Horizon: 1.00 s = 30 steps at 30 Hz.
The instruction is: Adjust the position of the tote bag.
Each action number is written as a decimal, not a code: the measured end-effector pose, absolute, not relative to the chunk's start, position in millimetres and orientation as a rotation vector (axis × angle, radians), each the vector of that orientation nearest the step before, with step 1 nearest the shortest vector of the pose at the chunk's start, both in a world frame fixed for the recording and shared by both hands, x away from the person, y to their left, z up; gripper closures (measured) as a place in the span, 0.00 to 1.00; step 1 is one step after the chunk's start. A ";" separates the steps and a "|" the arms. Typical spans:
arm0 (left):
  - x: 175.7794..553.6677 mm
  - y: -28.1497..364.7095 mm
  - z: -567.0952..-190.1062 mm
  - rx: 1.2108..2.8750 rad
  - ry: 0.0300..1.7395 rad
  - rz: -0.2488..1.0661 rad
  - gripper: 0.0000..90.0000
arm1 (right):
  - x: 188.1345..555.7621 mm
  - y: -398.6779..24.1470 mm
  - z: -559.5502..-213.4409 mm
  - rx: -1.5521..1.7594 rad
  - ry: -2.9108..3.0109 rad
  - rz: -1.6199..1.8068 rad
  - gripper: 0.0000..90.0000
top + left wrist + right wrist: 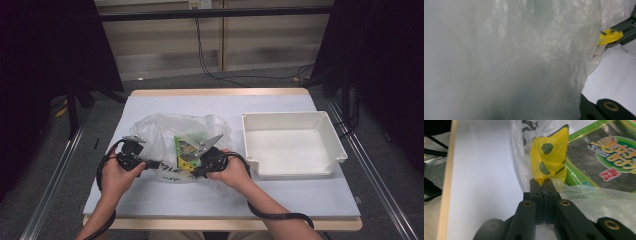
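Note:
A clear plastic bag [160, 130] lies on the table with a green seaweed packet [189, 145] and a yellow packet [186, 162] at its mouth. My right gripper [197, 170] is shut on the lower edge of the yellow packet [550, 157]; its jaws [543, 182] pinch the packet together, with the seaweed packet [604, 157] just behind. My left gripper [154, 164] sits at the bag's near left edge, shut on the film. In the left gripper view the bag [511, 62] hangs right in front of the camera and hides the jaw tips.
A white empty bin [292, 120] stands on the right of the pale blue table top [280, 195]. Black cables trail from both grippers across the near edge. Dark curtains and floor rails flank the table.

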<state>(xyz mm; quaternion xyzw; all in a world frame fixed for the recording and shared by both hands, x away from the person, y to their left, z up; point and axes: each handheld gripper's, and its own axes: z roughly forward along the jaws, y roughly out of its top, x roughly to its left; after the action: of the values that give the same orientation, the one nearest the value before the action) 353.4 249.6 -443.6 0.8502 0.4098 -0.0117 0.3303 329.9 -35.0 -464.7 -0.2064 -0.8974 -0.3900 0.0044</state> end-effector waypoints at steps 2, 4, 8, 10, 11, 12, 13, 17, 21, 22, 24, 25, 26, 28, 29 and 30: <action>353.8 250.6 -444.0 2.231 1.076 -0.023 1.00 | 327.4 -34.8 -465.9 -0.639 -2.800 -1.221 0.99; 353.5 249.9 -445.0 2.214 1.069 -0.043 1.00 | 325.3 -37.1 -466.7 -0.645 -2.805 -1.213 0.99; 352.9 246.5 -441.2 2.111 1.027 -0.102 0.99 | 323.5 -43.3 -467.9 -0.668 -2.823 -1.204 0.99; 351.8 241.6 -436.8 2.086 1.006 -0.120 0.96 | 324.1 -44.4 -468.6 -0.673 -2.824 -1.202 0.99; 351.6 239.8 -435.5 2.097 0.995 -0.104 0.93 | 324.1 -43.9 -469.0 -0.673 -2.826 -1.204 0.99; 351.2 237.1 -434.0 2.101 0.978 -0.090 0.88 | 323.7 -43.0 -469.0 -0.676 -2.830 -1.200 0.99; 350.9 234.0 -432.9 2.092 0.968 -0.088 0.85 | 323.3 -42.0 -468.8 -0.674 -2.840 -1.193 0.99; 354.4 225.9 -432.4 2.067 0.920 0.014 0.70 | 322.5 -38.2 -468.8 -0.636 -2.863 -1.169 0.99; 362.6 220.8 -440.7 2.083 0.922 0.060 0.69 | 321.5 -37.7 -469.5 -0.620 -2.868 -1.151 0.99; 364.5 220.1 -443.1 2.080 0.931 0.067 0.68 | 321.3 -37.6 -470.0 -0.610 -2.875 -1.151 0.99; 368.1 218.2 -448.4 2.104 0.937 0.099 0.67 | 320.8 -37.6 -470.2 -0.594 -2.875 -1.140 0.99; 369.7 217.6 -451.5 2.117 0.947 0.088 0.67 | 320.6 -37.8 -470.5 -0.592 -2.873 -1.143 0.99; 371.5 217.7 -455.3 2.121 0.952 0.074 0.67 | 320.7 -38.2 -470.7 -0.587 -2.872 -1.140 0.99; 372.6 217.3 -461.9 2.149 0.980 0.060 0.71 | 320.7 -39.6 -471.0 -0.593 -2.863 -1.142 0.99; 372.9 217.8 -464.4 2.154 0.982 0.034 0.77 | 320.5 -40.1 -471.6 -0.601 -2.863 -1.149 0.99; 373.1 218.3 -466.9 2.164 0.989 0.008 0.81 | 320.4 -41.4 -471.6 -0.608 -2.860 -1.145 0.99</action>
<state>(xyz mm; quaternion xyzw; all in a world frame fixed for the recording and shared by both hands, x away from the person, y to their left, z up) 373.1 218.3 -466.9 0.8442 0.3858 0.0032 0.3721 320.4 -41.4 -471.6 -0.1936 -0.9108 -0.3648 0.0007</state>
